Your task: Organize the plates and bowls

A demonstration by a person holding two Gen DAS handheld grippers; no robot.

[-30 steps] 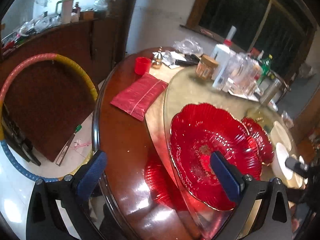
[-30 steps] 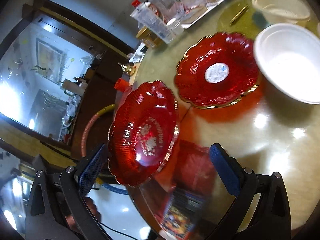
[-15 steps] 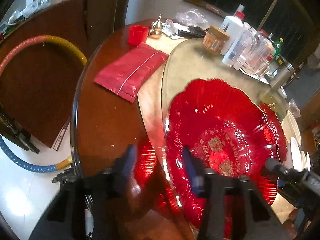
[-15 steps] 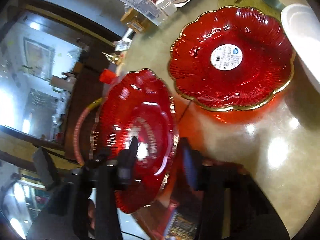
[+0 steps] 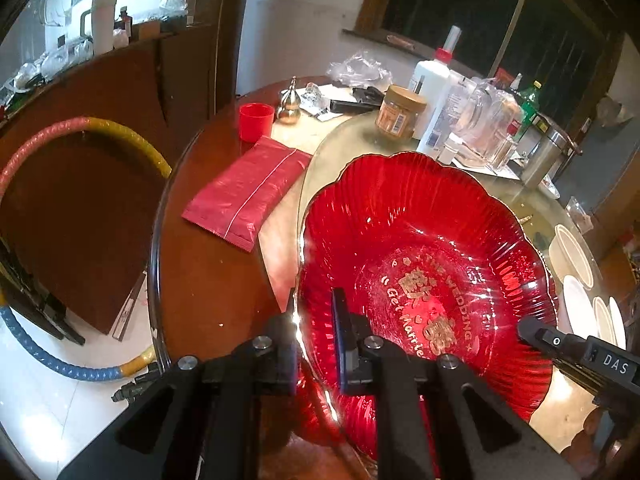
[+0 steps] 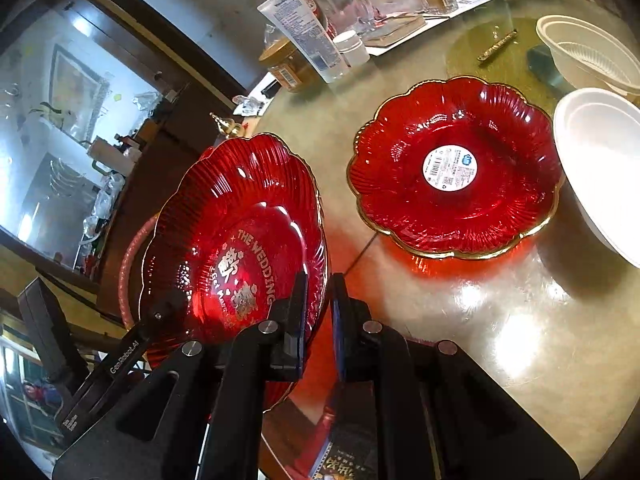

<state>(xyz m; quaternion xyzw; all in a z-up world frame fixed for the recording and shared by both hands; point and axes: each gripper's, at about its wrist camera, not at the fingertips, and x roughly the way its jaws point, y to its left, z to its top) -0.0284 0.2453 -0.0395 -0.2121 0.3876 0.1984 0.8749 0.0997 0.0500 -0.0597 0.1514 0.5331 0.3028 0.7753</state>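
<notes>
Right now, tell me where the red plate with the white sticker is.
In the right wrist view the sticker plate lies flat on the glass turntable, upper right, between the lettered red plate and a white bowl.

both views ride on the hand-held grippers and look steeply down along their fingers, very close to the lettered red plate (image 5: pixel 424 264). the left wrist view sits at the plate's 7 o'clock rim, facing toward 1 o'clock over the glass turntable (image 5: pixel 352 140) to the dark window (image 5: pixel 500 12). the right wrist view sits at the opposite rim, facing the stickered red plate (image 6: pixel 456 168) at 1 o'clock. both share the lettered plate and the white squeeze bottle (image 6: pixel 304 28).
</notes>
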